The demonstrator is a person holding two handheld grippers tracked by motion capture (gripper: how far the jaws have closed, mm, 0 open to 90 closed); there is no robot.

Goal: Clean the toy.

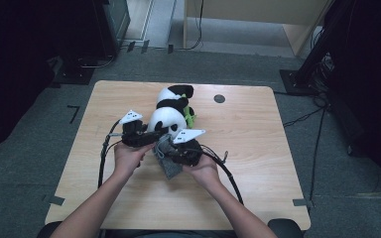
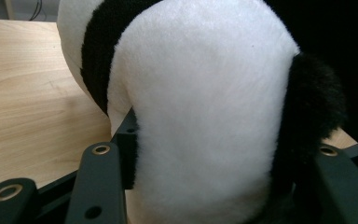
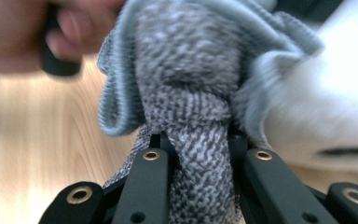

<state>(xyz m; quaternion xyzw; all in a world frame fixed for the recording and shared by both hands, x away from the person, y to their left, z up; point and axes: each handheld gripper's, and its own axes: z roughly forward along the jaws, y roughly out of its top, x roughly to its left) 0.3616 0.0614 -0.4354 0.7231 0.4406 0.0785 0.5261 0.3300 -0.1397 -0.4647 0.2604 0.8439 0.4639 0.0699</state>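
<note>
Dim room, light wood table (image 1: 258,148). Plush panda (image 1: 171,111) lies mid-table; left gripper (image 1: 146,133) squeezes its white head, jaws partway closed. Just beside the panda, right gripper (image 3: 193,144) pinches a bunched grey cloth (image 3: 186,93). Both look soft, light and squishy, so grab deep folds.

We see a panda plush (image 1: 171,111) lying mid-table (image 1: 258,163), head end toward us, w/ a green bit at its right side. Left gripper (image 1: 151,135) sits at the head, touching it. Right gripper (image 1: 164,148) is just beside, clamped on a grey cloth (image 1: 168,161) that hangs to the tabletop. Both forearms enter from the bottom edge.
</note>
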